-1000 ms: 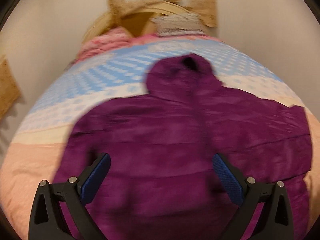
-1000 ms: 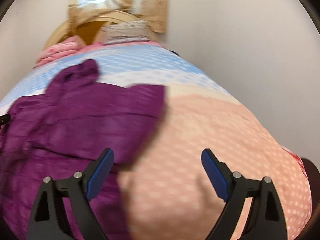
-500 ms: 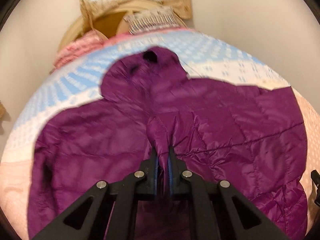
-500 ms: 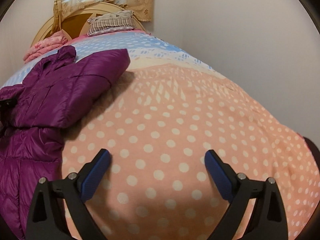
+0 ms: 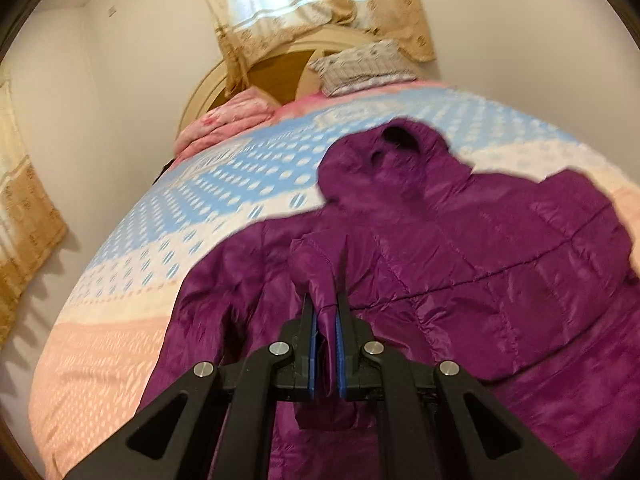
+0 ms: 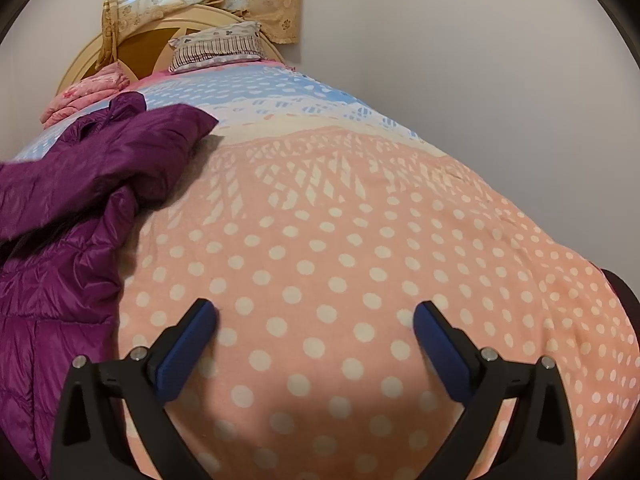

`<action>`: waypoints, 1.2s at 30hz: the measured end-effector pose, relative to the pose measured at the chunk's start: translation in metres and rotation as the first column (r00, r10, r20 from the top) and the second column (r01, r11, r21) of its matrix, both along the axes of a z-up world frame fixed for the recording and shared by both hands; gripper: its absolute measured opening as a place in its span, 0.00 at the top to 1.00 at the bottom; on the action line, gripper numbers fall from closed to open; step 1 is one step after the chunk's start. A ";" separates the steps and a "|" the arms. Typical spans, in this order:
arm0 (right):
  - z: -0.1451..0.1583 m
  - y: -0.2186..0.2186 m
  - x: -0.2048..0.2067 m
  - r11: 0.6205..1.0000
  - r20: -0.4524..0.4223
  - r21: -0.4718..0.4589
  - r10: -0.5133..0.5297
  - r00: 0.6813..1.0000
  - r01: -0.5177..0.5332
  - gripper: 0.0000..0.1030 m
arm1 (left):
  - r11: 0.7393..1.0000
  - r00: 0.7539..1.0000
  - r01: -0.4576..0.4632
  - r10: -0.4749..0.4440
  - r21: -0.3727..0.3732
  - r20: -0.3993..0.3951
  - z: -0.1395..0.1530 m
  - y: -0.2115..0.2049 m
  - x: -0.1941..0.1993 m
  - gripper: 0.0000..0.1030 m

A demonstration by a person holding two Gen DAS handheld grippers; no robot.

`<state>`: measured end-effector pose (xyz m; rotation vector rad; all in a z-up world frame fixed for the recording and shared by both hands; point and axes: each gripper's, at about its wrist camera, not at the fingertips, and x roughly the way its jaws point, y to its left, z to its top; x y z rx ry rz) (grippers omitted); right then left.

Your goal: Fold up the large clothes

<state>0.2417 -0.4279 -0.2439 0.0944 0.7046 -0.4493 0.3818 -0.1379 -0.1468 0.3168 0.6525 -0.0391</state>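
Observation:
A purple hooded puffer jacket [image 5: 480, 264] lies spread on the bed, its hood [image 5: 396, 148] toward the headboard. My left gripper [image 5: 325, 300] is shut on a raised fold of the jacket's fabric near its middle front, and the pinched cloth stands up between the blue pads. In the right wrist view the jacket [image 6: 80, 184] lies at the left, one sleeve [image 6: 160, 132] stretched toward the bed's middle. My right gripper [image 6: 316, 316] is wide open just above the pink dotted bedspread [image 6: 340, 240], to the right of the jacket, with nothing between its fingers.
A striped pillow [image 5: 362, 66] and a folded pink blanket [image 5: 228, 120] sit at the wooden headboard [image 5: 280, 64], under a curtained window. A wall [image 6: 480, 80] runs along the bed's right side. The bedspread turns blue toward the head [image 5: 200, 184].
My left gripper went from wide open over the jacket to shut on a fold of it, then shifted sideways with the fold. My right gripper moved off the sleeve to the bare bedspread.

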 end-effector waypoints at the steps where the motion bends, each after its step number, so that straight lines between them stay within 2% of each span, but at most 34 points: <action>1: 0.000 0.000 0.000 1.000 0.001 -0.002 -0.001 1.000 0.001 0.02 | 1.000 1.000 -0.020 0.020 0.010 0.001 -0.007 0.003 0.001 0.94; 3: -0.001 0.001 -0.001 1.000 0.003 -0.005 -0.003 1.000 0.003 0.01 | 0.998 0.999 -0.050 0.050 0.027 -0.014 -0.020 0.011 0.005 0.94; 7: -0.002 0.003 -0.002 1.000 0.001 -0.018 -0.007 1.000 0.007 0.01 | 0.997 0.995 -0.071 0.071 0.007 -0.066 -0.038 0.023 0.010 0.90; 11: -0.002 0.004 -0.001 1.000 -0.001 -0.017 -0.007 1.000 0.007 0.01 | 0.997 0.994 -0.082 0.082 0.004 -0.067 -0.038 0.025 0.011 0.90; 13: -0.001 0.002 -0.002 1.000 -0.001 -0.001 0.000 1.000 0.000 0.01 | 0.994 0.992 -0.106 0.106 0.005 -0.075 -0.033 0.028 0.010 0.83; 14: 0.001 0.001 -0.002 1.000 -0.002 0.015 0.009 1.000 -0.009 0.03 | 0.993 0.991 -0.115 0.115 -0.005 -0.063 -0.028 0.031 0.009 0.77; 16: 0.009 0.001 0.000 0.997 -0.021 0.068 0.039 0.999 -0.038 0.17 | 0.988 0.988 -0.156 0.157 -0.016 0.001 -0.010 0.039 0.002 0.52; 17: 0.016 0.003 0.002 0.996 -0.018 0.081 0.046 0.999 -0.045 0.29 | 0.985 0.985 -0.169 0.170 -0.024 0.036 -0.002 0.042 -0.002 0.28; 18: 0.022 0.004 0.003 0.995 -0.005 0.088 0.054 0.999 -0.053 0.32 | 0.982 0.979 -0.186 0.188 -0.032 0.084 0.008 0.045 -0.004 0.13; 20: 0.045 0.013 0.015 0.992 0.042 0.096 0.082 0.996 -0.086 0.33 | 0.975 0.962 -0.216 0.220 -0.045 0.160 0.022 0.044 -0.004 0.11; 21: 0.055 0.019 0.026 0.991 0.062 0.090 0.095 0.994 -0.101 0.34 | 0.974 0.961 -0.222 0.227 -0.045 0.157 0.024 0.042 0.000 0.11; 24: 0.078 0.039 0.066 0.988 0.114 0.051 0.136 0.984 -0.142 0.34 | 0.962 0.958 -0.269 0.271 -0.037 0.088 0.019 0.030 0.026 0.11; 26: 0.083 0.047 0.092 0.986 0.128 0.068 0.142 0.982 -0.151 0.34 | 0.962 0.961 -0.271 0.273 -0.040 0.047 0.008 0.020 0.042 0.11; 27: 0.086 0.053 0.111 0.984 0.139 0.079 0.149 0.979 -0.161 0.34 | 0.960 0.959 -0.280 0.281 -0.018 0.043 0.001 0.014 0.050 0.11; 31: 0.072 0.065 0.158 0.976 0.132 0.104 0.177 0.975 -0.191 0.34 | 0.957 0.958 -0.285 0.287 0.053 -0.018 -0.032 -0.001 0.069 0.11; 34: 0.039 0.068 0.178 0.975 0.049 0.115 0.183 0.982 -0.188 0.34 | 0.956 0.953 -0.285 0.290 0.062 -0.091 -0.056 0.002 0.076 0.11; 36: 0.020 0.064 0.178 0.973 0.015 0.136 0.184 0.983 -0.185 0.34 | 0.959 0.952 -0.282 0.285 0.039 -0.112 -0.061 0.006 0.077 0.11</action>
